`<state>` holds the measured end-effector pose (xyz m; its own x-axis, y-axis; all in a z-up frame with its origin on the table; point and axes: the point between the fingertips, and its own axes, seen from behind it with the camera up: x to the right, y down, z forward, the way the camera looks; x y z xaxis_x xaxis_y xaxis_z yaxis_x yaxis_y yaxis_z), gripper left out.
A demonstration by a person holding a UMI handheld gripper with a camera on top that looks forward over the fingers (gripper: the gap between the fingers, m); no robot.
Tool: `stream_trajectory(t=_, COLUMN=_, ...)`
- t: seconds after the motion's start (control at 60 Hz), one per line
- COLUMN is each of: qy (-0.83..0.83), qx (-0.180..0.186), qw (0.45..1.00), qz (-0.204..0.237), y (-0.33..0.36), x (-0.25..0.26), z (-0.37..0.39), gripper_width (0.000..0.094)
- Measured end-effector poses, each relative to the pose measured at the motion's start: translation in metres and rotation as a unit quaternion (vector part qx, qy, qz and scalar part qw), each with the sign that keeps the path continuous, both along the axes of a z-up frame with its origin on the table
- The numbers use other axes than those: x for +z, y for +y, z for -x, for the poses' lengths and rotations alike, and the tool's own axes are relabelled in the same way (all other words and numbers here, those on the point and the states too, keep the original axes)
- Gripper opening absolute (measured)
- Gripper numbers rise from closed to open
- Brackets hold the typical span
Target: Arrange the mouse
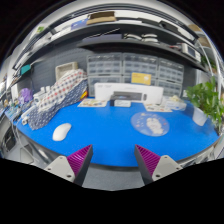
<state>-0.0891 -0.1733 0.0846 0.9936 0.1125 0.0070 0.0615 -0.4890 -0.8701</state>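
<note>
Mouse [62, 131], white, on blue mat [115, 135], ahead and left of gripper [114, 160].

Well apart from both fingers [78, 158]; untouched. Fingers spread wide, nothing between them. Clear round disc [150, 123] on mat, ahead and right. Checked cloth [52, 100] beyond mouse at mat's far left. Plant [206, 100] at far right. Shelving along back.

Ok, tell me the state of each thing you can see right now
gripper: open, holding nothing, fingers apart over the near table edge.
white mouse: lying flat on the blue mat, untouched, well beyond the fingers.
blue mat: spread flat.
clear disc: lying on the mat.
</note>
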Motion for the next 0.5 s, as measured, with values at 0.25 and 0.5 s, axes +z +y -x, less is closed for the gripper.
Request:
stream_trajectory(t=0.25, qy=0.023, qx=0.08, qw=0.995, qz=0.057, y=-0.022, x=-0.062, z=0.153, gripper_width=0.0859)
stream_trajectory(t=0.5, qy=0.025, qx=0.08, qw=0.994, qz=0.074, y=0.03, x=-0.08, z=0.243, gripper_width=0.0864)
